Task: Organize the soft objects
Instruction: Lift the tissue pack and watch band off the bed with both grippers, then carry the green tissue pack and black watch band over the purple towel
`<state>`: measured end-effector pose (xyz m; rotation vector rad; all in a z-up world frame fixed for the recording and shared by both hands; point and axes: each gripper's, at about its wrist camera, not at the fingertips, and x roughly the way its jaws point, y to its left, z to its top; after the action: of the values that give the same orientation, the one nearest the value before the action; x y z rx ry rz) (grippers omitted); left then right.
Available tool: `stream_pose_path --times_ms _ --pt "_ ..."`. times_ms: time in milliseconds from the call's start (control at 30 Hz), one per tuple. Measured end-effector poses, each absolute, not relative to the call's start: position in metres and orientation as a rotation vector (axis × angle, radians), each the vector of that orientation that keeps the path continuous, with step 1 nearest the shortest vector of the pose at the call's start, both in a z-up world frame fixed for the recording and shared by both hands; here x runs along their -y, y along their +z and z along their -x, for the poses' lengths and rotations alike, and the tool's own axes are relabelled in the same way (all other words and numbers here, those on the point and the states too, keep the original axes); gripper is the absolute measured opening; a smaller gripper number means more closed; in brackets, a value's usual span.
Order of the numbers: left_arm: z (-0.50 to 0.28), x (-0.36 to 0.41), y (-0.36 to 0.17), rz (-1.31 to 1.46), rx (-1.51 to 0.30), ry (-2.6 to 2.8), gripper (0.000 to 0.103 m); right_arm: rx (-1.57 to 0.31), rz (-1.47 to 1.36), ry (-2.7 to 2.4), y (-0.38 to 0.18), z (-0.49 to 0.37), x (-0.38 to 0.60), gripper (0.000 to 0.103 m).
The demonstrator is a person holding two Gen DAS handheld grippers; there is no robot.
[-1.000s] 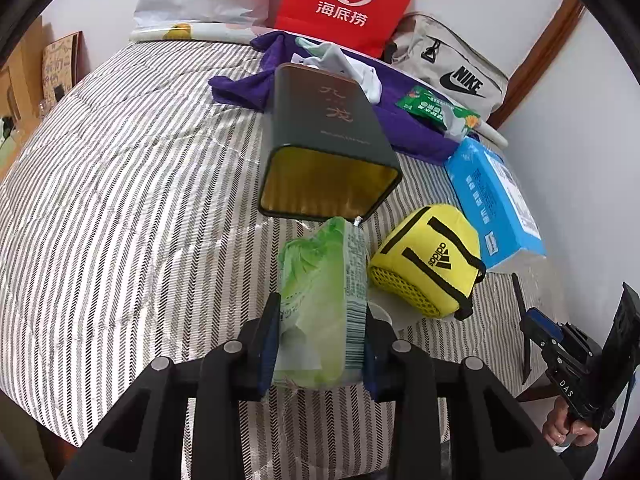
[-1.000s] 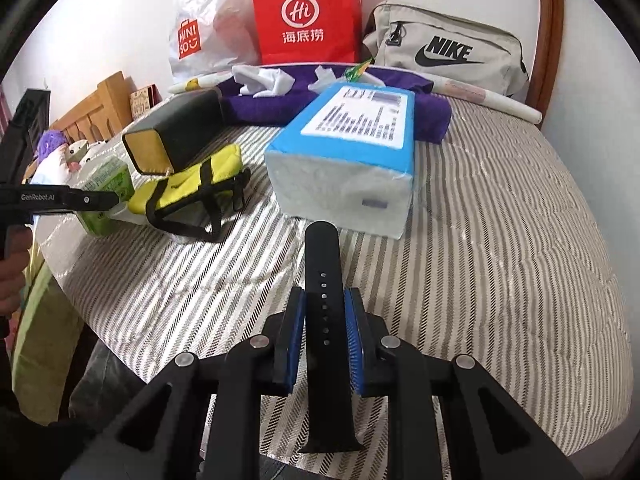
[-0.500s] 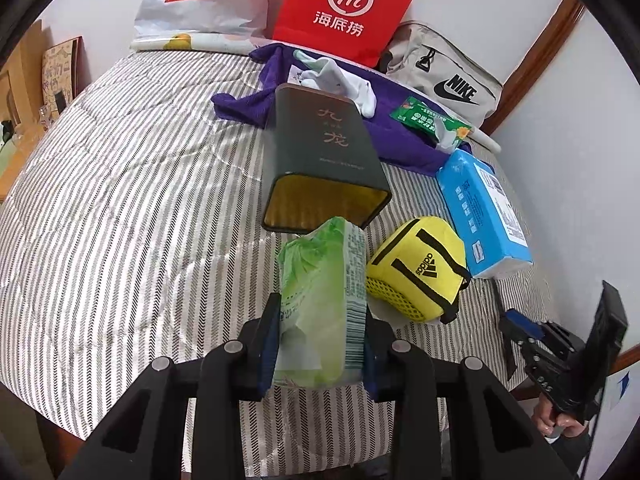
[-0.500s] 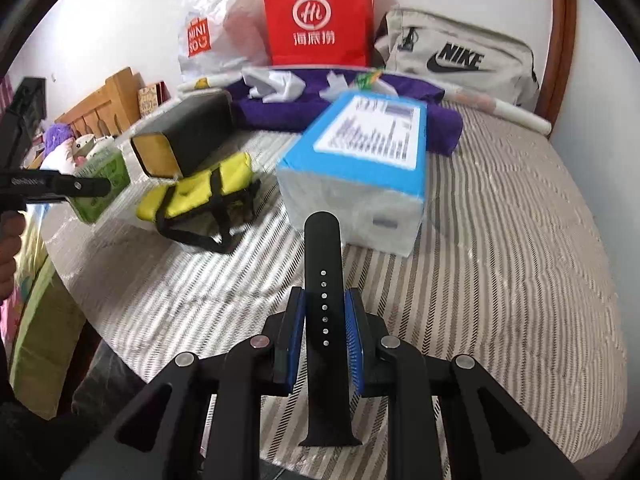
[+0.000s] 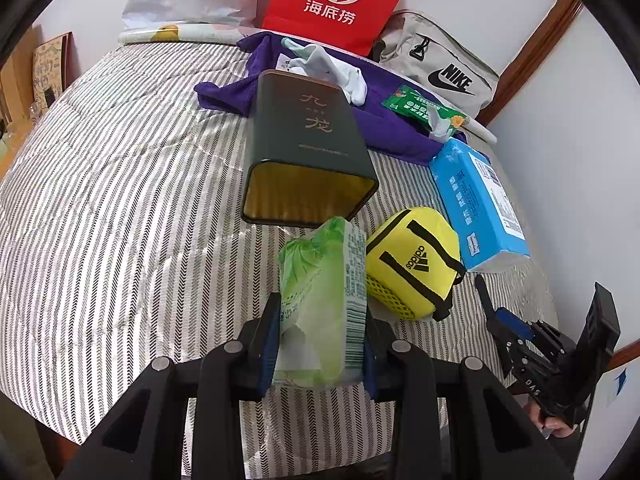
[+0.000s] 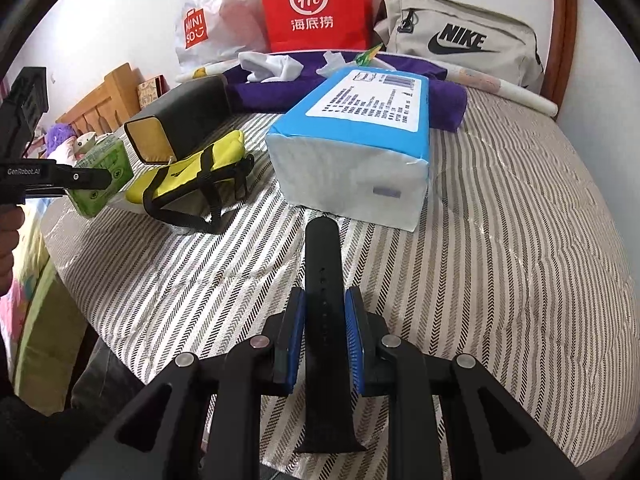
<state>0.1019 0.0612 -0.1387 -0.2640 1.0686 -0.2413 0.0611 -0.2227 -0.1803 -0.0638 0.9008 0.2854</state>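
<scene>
Right, status from my end:
left gripper (image 5: pixel 320 344): fingers clamped on the green tissue pack (image 5: pixel 324 300), held off the bed (image 5: pixel 120 200) just short of the open mouth of the dark tin (image 5: pixel 304 152).
right gripper (image 6: pixel 325 332): fingers pinching the black strap (image 6: pixel 324 300), which sticks out ahead of the pads, near the front face of the blue tissue pack (image 6: pixel 360 140).
change: almost none. Compared with a second ago both views have crept slightly, neither grip has altered, nothing has been set down.
my read: a hold between pickup and placement. Both soft items are secured and neither is stowed yet.
tin: lies on its side, gold-lined opening facing me, looks empty. I'd guess it's the target for the tissue pack, but can't confirm.
yellow pouch (image 5: pixel 412 264): on the bed just right of the held tissue pack, not yet handled.
other clutter: purple cloth (image 5: pixel 384 120) with white socks (image 5: pixel 336 72) at the far end, untouched.
risk: the tissue pack is squashy, so a skewed entry could catch the tin's rim.
</scene>
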Motion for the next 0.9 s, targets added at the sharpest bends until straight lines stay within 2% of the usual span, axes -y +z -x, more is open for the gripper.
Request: stream_pose_path --times_ms 367,900 --pt "-0.095 -0.065 -0.115 0.243 -1.017 -0.269 0.032 -0.91 0.083 0.292 -0.168 -0.062 0.22 0.02" --pt "-0.109 -0.074 -0.08 0.238 -0.963 -0.26 0.032 -0.792 0.079 0.34 -0.101 -0.065 0.219 0.02"
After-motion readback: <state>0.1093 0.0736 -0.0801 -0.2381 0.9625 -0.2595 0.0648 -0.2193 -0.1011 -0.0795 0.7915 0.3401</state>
